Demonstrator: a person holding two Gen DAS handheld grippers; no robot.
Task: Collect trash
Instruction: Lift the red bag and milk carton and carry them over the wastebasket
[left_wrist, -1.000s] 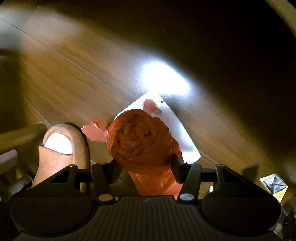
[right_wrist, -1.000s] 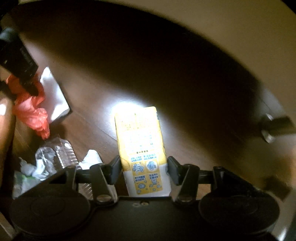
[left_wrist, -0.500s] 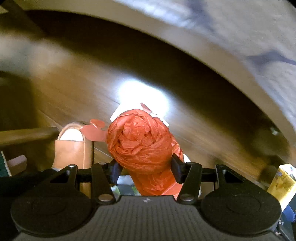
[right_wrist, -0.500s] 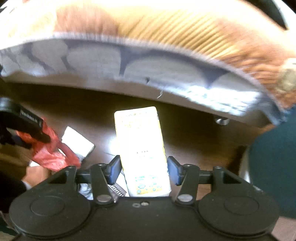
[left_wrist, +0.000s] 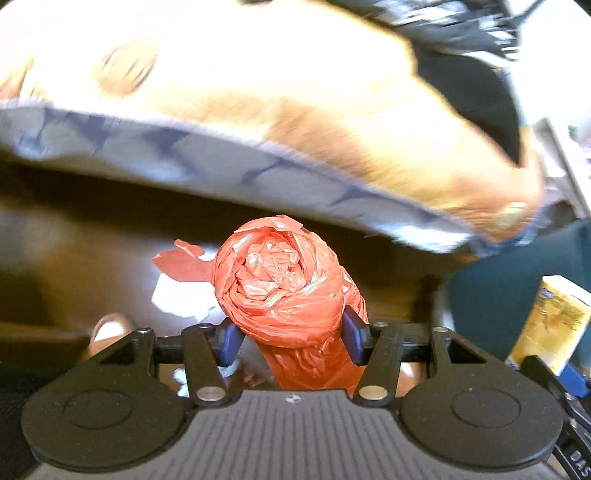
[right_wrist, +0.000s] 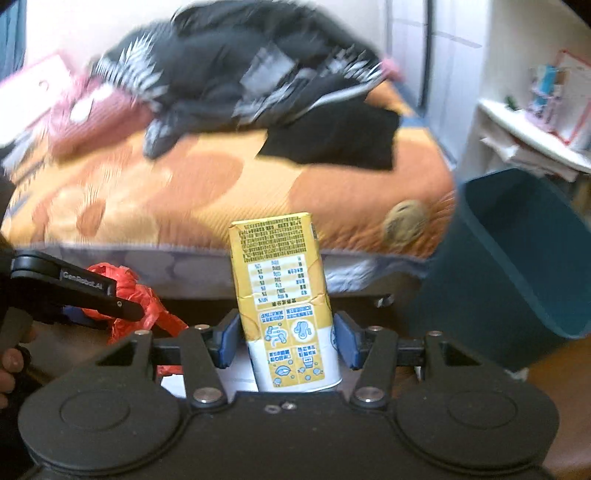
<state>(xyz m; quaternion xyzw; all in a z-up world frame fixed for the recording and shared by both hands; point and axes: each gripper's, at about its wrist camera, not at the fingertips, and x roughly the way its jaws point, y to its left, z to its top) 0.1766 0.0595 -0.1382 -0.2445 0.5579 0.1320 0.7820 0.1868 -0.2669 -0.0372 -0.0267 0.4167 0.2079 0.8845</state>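
My left gripper (left_wrist: 288, 338) is shut on a crumpled red plastic bag (left_wrist: 280, 288), its blue pads pressing both sides of the wad. In the right wrist view that bag (right_wrist: 136, 295) hangs at the left under the left gripper's black finger. My right gripper (right_wrist: 282, 341) is shut on a yellow and white drink carton (right_wrist: 284, 295) that stands upright between the pads. The same carton (left_wrist: 550, 321) shows at the right edge of the left wrist view. A dark teal bin (right_wrist: 517, 266) stands open to the right of the carton.
A bed with an orange patterned cover (right_wrist: 221, 184) fills the background, with black and pink clothes (right_wrist: 258, 85) piled on it. White paper (left_wrist: 181, 299) lies on the dark wooden floor (left_wrist: 74, 266) below. A white shelf with papers (right_wrist: 535, 136) stands at the far right.
Both grippers have risen from the floor with their loads still held. The view has swung from the floorboards up to the bed, and the teal bin has come into sight.
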